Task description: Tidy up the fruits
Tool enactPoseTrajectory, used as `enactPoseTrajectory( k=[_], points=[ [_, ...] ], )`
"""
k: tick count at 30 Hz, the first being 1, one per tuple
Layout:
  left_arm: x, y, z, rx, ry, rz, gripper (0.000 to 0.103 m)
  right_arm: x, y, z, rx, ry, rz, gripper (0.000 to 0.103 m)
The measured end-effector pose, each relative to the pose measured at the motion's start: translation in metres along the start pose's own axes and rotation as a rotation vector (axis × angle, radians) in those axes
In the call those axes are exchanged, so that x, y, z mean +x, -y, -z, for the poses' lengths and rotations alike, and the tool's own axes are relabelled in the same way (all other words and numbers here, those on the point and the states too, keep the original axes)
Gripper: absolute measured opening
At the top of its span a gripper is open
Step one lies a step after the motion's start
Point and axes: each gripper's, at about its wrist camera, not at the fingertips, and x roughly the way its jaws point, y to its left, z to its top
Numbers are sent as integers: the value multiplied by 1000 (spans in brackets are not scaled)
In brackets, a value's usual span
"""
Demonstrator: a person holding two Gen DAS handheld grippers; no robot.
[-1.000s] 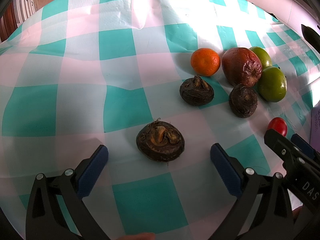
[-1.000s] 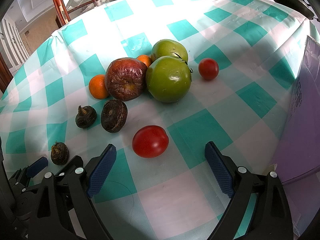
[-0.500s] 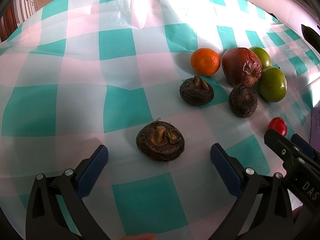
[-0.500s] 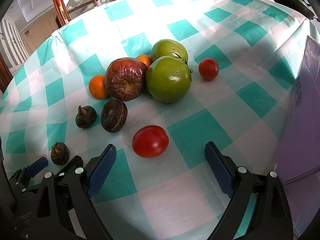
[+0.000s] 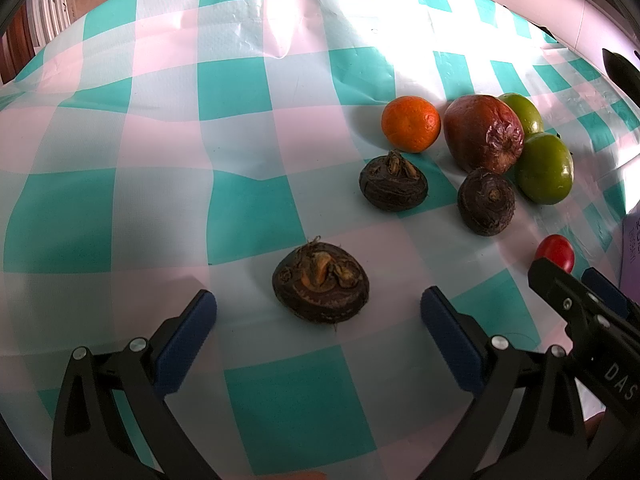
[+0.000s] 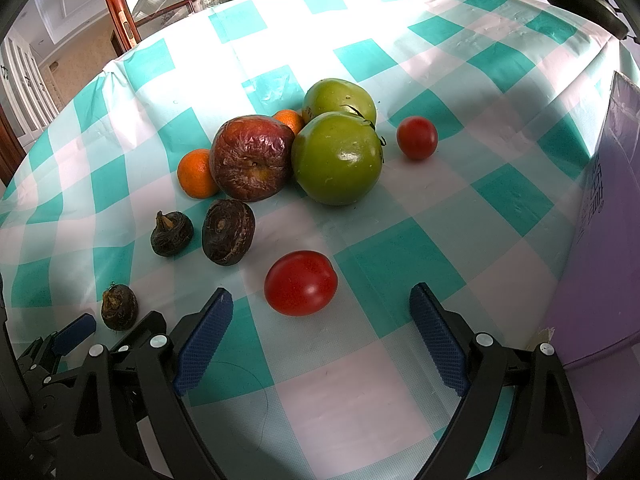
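Nothing moved since last second: our left hand-held gripper and right hand-held gripper both released, straddling water chestnut and tomato; sorting not started.

fruits clustered on tablecloth, box right

Two wrist cameras look low and close across a checked tablecloth, facing 12 o'clock along their fingers. Both share the fruit cluster around the wrinkled apple, seen at 2 o'clock from the left, 11 o'clock from the right.
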Motion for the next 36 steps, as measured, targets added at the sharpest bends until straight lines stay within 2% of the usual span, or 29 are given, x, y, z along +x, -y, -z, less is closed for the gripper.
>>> enactPoseTrajectory(
  k=[19, 27, 29, 31, 32, 35, 36],
  points=[
    [0, 0, 0, 0, 0, 0, 102, 3, -5, -2, -9, -6, 50, 88],
    [0, 0, 0, 0, 0, 0, 102, 15, -6, -7, -69, -50, 84, 88],
    [0, 0, 0, 0, 0, 0, 102, 18, -5, -8, -103, -32, 72, 82],
    [0, 0, 0, 0, 0, 0, 102, 19, -5, -9, -129, -32, 81, 71],
    [0, 0, 0, -2, 0, 1, 102, 20, -5, -8, -156, -35, 99, 68],
    [2, 1, -4, 8, -8, 5, 102, 17, -5, -6, -190, -34, 81, 61],
    [4, 1, -6, 13, -7, 0, 102, 15, -6, -5, -211, -40, 69, 54]
  ],
)
